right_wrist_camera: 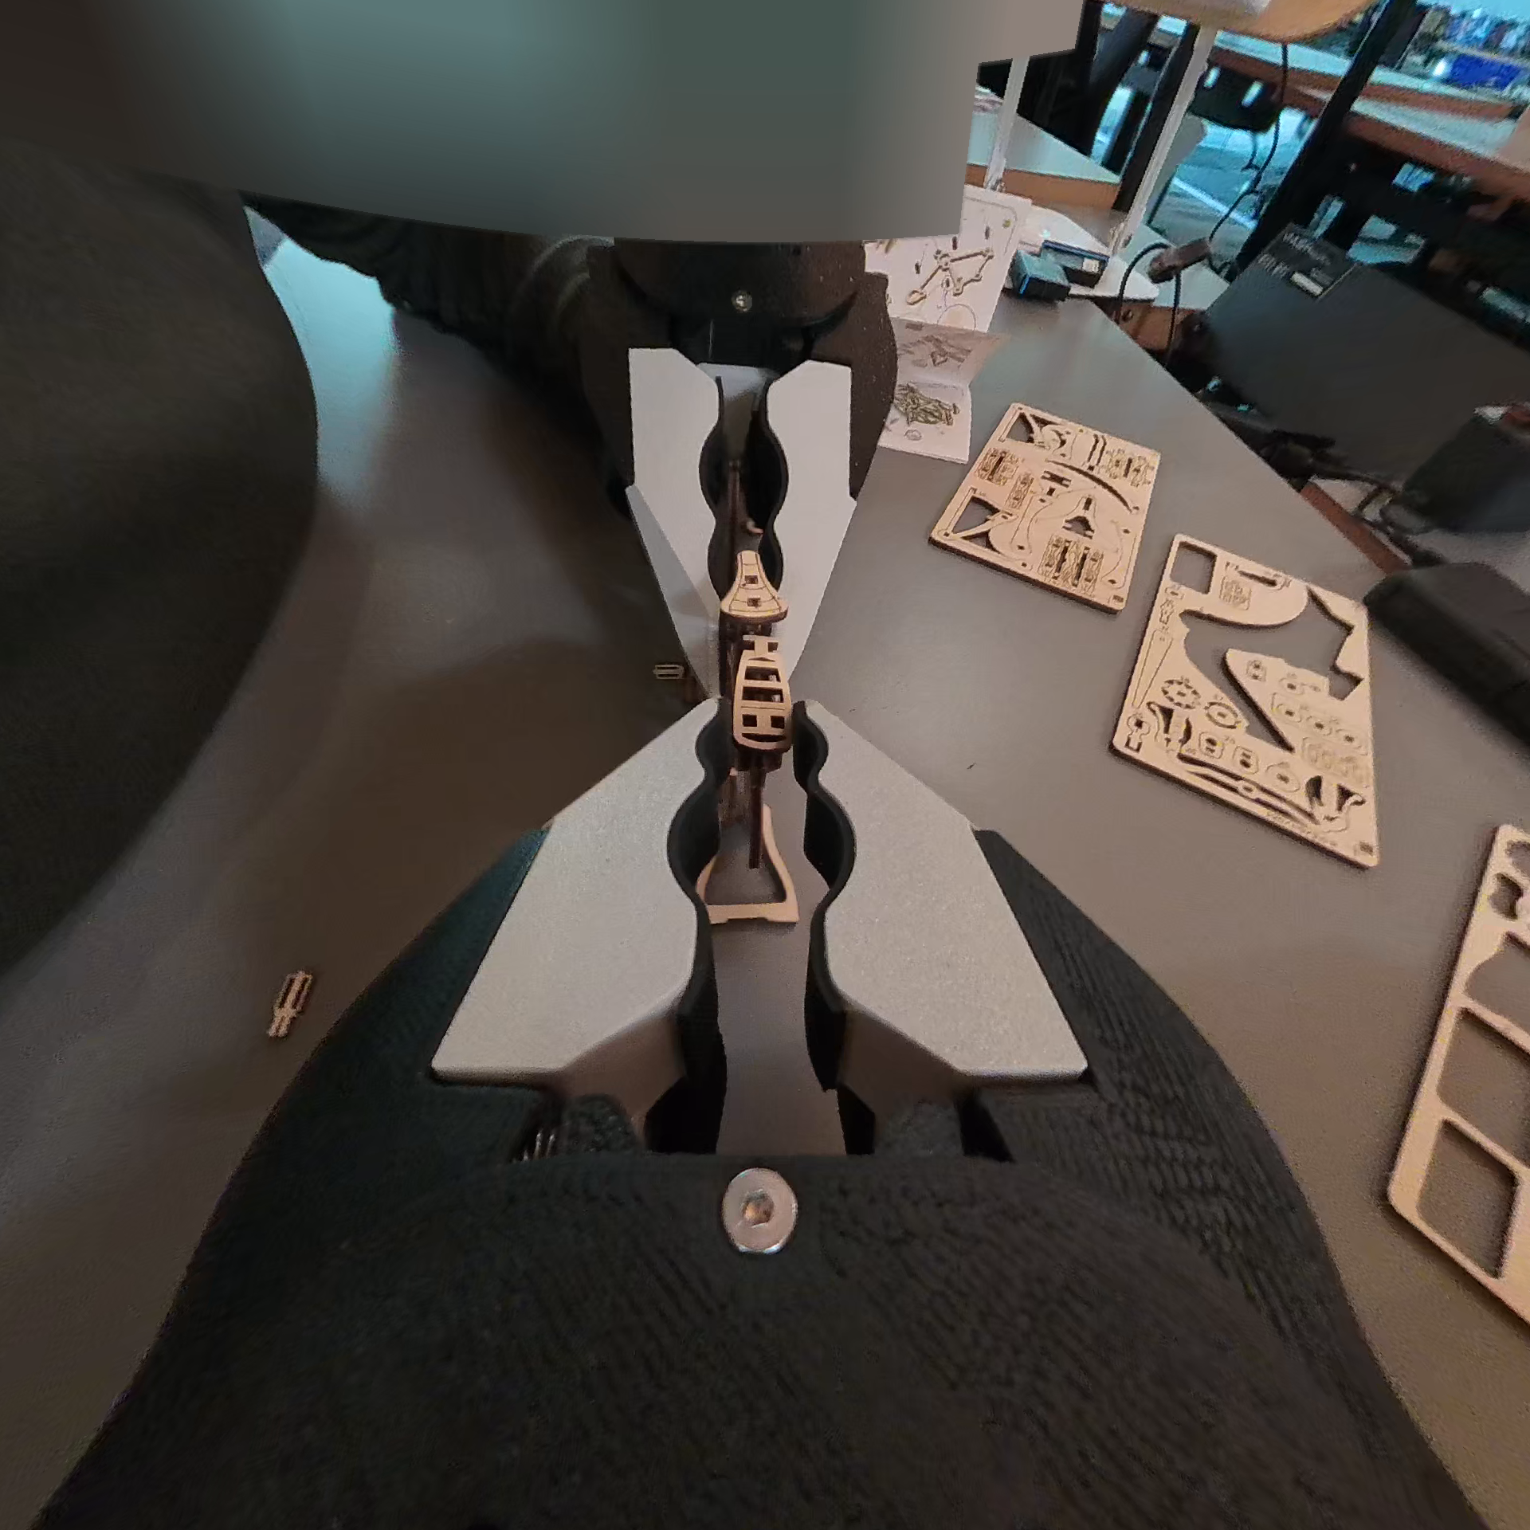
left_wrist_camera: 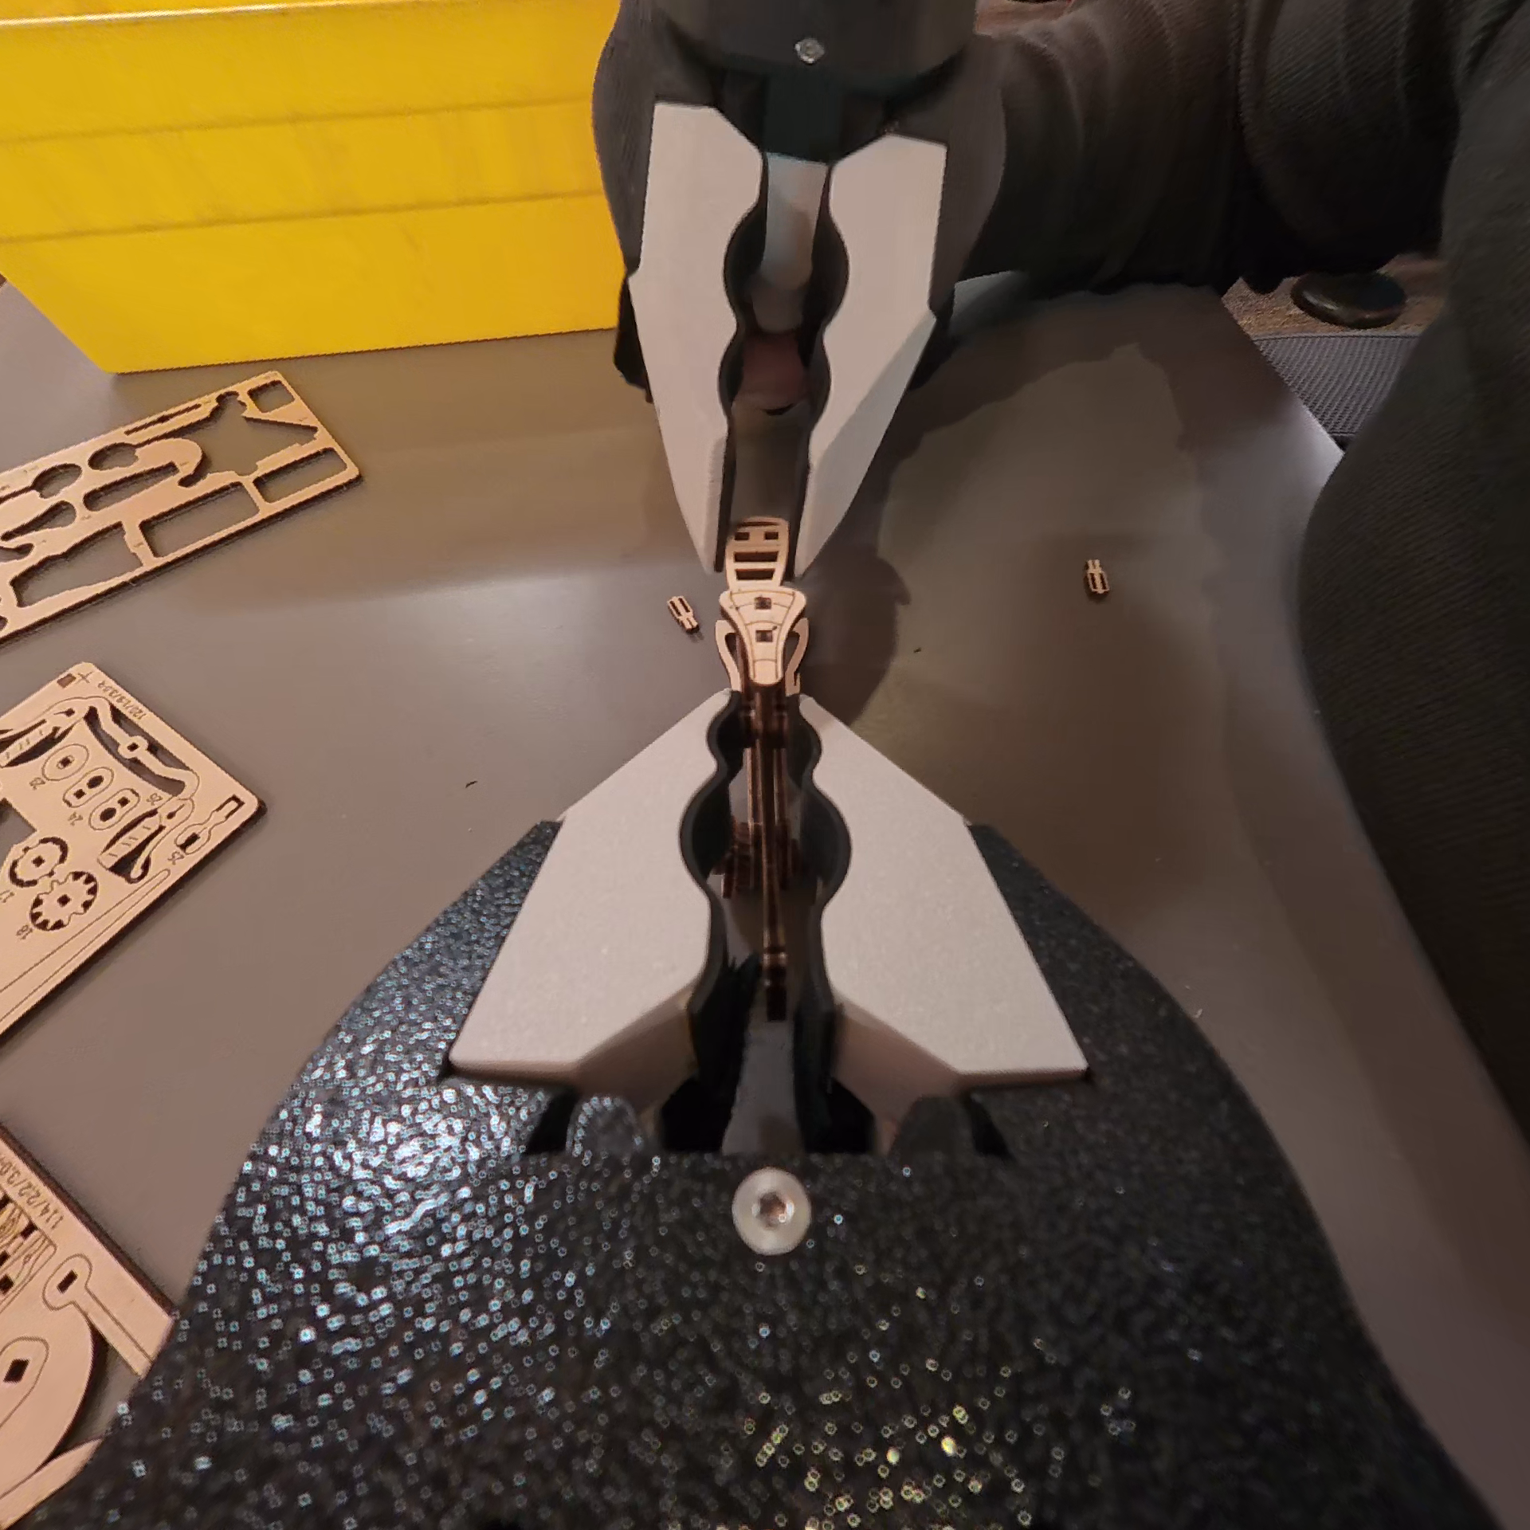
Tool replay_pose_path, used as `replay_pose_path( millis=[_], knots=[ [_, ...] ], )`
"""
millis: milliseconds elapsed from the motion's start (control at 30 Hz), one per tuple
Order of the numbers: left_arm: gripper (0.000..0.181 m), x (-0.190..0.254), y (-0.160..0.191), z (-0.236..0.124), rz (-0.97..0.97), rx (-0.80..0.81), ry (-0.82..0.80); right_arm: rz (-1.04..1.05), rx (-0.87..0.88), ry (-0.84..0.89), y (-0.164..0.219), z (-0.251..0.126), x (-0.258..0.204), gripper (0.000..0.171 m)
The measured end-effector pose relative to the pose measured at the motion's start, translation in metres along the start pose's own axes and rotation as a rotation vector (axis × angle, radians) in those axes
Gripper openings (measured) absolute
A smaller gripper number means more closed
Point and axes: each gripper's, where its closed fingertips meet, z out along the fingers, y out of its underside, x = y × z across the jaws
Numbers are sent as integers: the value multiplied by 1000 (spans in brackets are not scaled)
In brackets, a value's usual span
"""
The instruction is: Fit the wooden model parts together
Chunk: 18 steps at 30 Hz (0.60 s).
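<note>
Item: partly built wooden model, centre of both frames, held off the grey table between two opposed grippers. Left gripper: jaws closed on the model's lower plates, which run back between its fingers. Right gripper: jaws narrowed around the slotted top piece; firm contact cannot be told, since a gap shows on one side in the right wrist view. Progress, as judged: several plates are already joined into a narrow stack; the slotted piece sits at the end of the stack, apparently being seated; much remains, since the part sheets still carry many uncut pieces. Loose small connectors: one right of centre, one just left of the model. Left wrist view only: yellow box upper left, three sheets along the left edge, nearest an emptied one. Right wrist view only: a flared foot piece between its fingers, sheets at right, folded instruction leaflet upper centre, background desks.
</note>
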Motion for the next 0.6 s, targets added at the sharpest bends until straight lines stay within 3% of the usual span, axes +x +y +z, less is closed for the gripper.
replay_pose_path(
  millis=[500, 600],
  knots=[
    [7, 0, 0, 0, -10, 11, 2, -76, 5, 18, 0, 0, 0, 12],
    [7, 0, 0, 0, -15, 15, 3, -8, 0, 3, 0, 0, 0, 12]
  ],
)
